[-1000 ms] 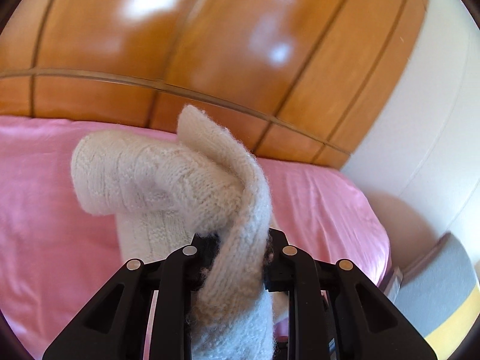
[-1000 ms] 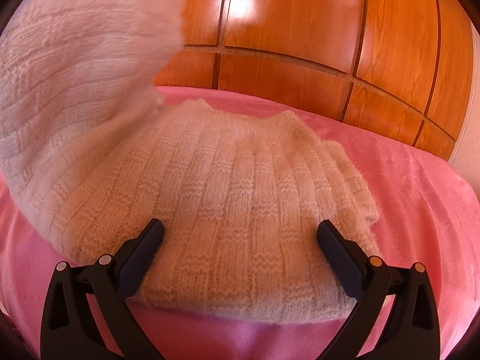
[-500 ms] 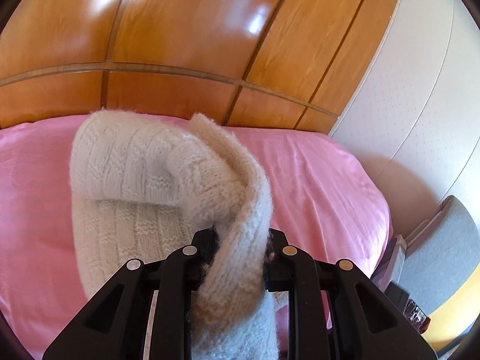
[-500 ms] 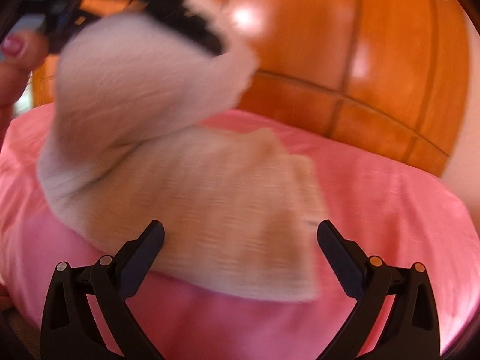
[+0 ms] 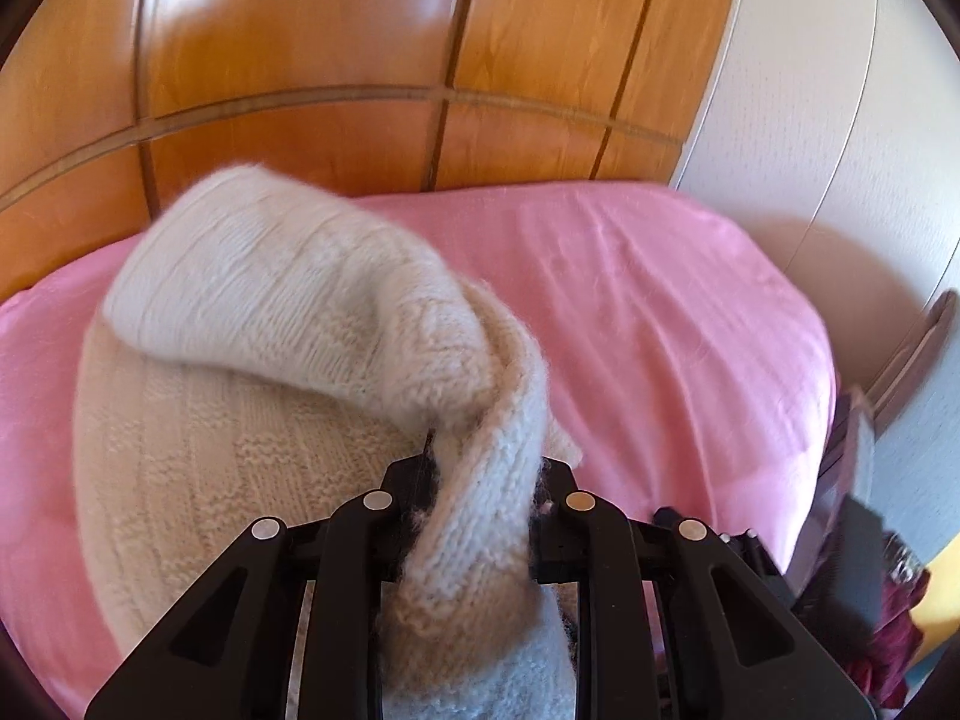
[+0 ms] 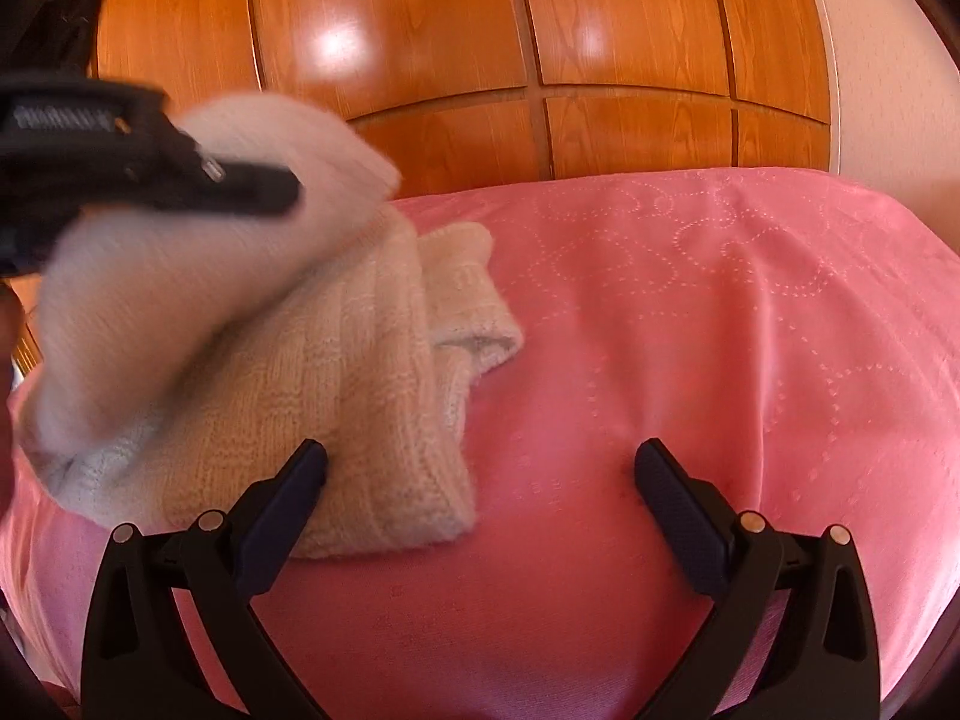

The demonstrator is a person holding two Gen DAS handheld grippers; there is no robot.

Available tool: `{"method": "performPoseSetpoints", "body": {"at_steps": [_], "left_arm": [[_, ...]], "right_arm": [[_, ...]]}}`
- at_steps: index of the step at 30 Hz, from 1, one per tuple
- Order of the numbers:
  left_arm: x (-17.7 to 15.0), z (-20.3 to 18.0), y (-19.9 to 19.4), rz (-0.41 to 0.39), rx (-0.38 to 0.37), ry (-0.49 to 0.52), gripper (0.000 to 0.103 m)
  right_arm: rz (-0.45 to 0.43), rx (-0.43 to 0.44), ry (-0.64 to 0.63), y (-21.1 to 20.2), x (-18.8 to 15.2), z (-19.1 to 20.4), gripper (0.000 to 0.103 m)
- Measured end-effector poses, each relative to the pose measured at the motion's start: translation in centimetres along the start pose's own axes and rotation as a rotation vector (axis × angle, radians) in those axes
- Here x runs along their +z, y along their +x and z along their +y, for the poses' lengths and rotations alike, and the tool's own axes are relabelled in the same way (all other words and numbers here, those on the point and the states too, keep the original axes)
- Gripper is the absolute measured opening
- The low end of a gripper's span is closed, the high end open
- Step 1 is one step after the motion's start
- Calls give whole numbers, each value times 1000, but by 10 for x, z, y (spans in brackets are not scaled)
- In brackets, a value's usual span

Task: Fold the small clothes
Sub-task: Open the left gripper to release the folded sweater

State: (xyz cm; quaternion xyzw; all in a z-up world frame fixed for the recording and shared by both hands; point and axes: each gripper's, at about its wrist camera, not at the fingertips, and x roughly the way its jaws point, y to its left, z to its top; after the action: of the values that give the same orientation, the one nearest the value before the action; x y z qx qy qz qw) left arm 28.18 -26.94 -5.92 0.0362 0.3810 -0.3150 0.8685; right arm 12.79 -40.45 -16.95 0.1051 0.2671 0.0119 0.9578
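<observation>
Since a second ago: left gripper (image 5: 480, 480) has carried its pinched edge of the sweater (image 5: 252, 468) lower and further across the garment; in the right wrist view the sweater has slid from the middle of the picture to the left, leaving bare sheet ahead of the right gripper (image 6: 480, 474).
Left gripper: pressed onto a thick bunched fold of the cream knit, which fills the gap between its black fingers (image 5: 414, 480) and trails down past the camera.
Lifted fold: a sleeve-like flap rises from the pinch, arches to the far left and hangs over the flat part of the sweater; its far end is blurred.
Right gripper: spread wide, nothing between the fingers; its left finger (image 6: 288, 504) lies over the near right corner of the sweater, though whether it touches the knit cannot be told; its right finger is over bare sheet.
Sweater: cream ribbed knit, lying on the left part of the bed (image 6: 690, 312), body flat, a folded sleeve sticking out on its right side.
Bed: covered with a pink sheet bearing a faint dotted pattern.
Far side: glossy orange wooden panels (image 6: 420, 30) behind the bed, white wall (image 5: 840, 90) to the right.
Right edge, left wrist view: dark objects and a grey and yellow shape beside the bed, too blurred to identify.
</observation>
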Motion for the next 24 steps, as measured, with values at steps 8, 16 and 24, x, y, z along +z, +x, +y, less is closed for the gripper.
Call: {"method": "performPoseSetpoints", "body": {"at_steps": [8,16,24], "left_arm": [[-9,3,-30,-85,-209,-93,71],[-27,57,-91,-306,34,-221,81],[-70,146,-99,-249,265,-488,81]], "right_arm": [[-16,10,9,-4,-5,-2,101],[-17,14,9,-1,-5,-3,101],[124,48,-3,-13,11,-14,101]]}}
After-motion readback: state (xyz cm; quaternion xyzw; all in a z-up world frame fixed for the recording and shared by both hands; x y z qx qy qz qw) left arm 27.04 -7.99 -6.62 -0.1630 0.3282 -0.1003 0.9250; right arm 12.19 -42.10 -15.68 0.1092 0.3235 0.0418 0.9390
